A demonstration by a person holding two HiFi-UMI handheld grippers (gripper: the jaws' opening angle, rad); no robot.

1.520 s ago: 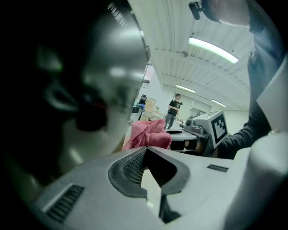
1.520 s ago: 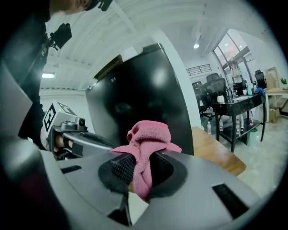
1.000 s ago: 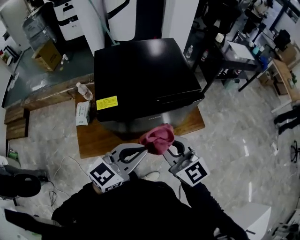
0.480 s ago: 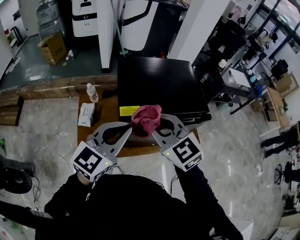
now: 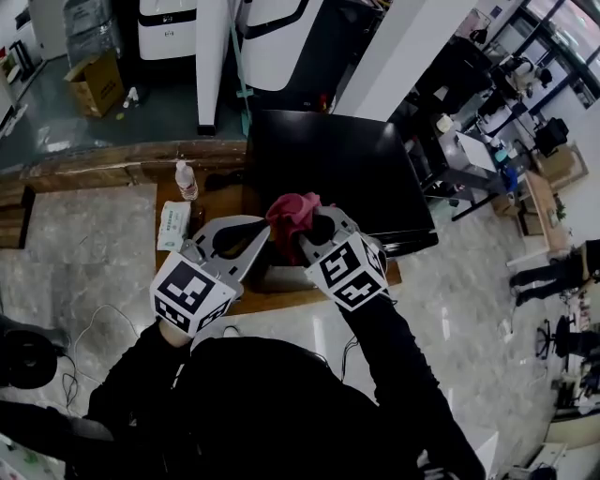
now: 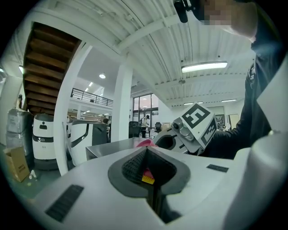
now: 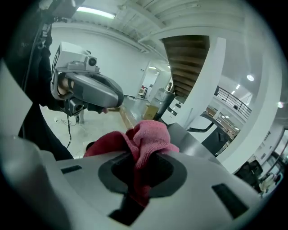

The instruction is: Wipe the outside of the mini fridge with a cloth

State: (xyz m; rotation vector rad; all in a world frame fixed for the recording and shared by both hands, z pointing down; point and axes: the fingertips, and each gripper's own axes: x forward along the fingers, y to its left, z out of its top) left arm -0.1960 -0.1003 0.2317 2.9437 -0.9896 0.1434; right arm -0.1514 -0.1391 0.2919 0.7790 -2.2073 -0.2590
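The black mini fridge (image 5: 361,169) stands on a low wooden platform (image 5: 208,208). A pink cloth (image 5: 292,213) is bunched in the air over the fridge's front left corner. My right gripper (image 5: 304,231) is shut on it, and the cloth (image 7: 148,134) bulges out past its jaws (image 7: 143,157). My left gripper (image 5: 270,232) meets the cloth from the left. Its jaws are closed, a sliver of red shows between them (image 6: 146,152), and the cloth (image 6: 145,143) peeks just beyond its tips. The fridge's front face is hidden under the grippers.
A water bottle (image 5: 186,179) and a tissue pack (image 5: 172,228) sit on the platform left of the fridge. White machines (image 5: 169,26) and a pillar (image 5: 389,52) stand behind it. A cardboard box (image 5: 97,82) is at the far left, desks (image 5: 473,150) at the right.
Both grippers have carried the cloth together from in front of the fridge's lower front up to its front left corner, and they now sit closer together.
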